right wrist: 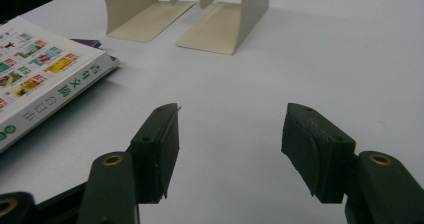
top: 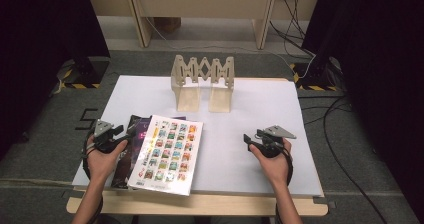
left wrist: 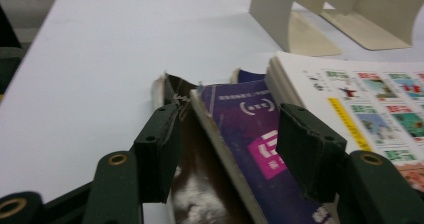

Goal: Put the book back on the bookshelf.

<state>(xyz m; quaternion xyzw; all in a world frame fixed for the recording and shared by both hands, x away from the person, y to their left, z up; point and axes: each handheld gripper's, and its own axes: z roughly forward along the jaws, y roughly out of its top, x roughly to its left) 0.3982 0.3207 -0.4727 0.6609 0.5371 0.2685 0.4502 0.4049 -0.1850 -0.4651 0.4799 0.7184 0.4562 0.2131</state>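
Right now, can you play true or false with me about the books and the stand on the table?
1. The white book lies on top of the other books. True.
2. The stand holds a book. False: its slots are empty.
3. The left gripper has its jaws around the purple book. True: the jaws are open, one on each side of the book's edge.
4. The right gripper holds a book. False: its jaws are open above the bare table.
5. The stand is at the far side of the table. True.
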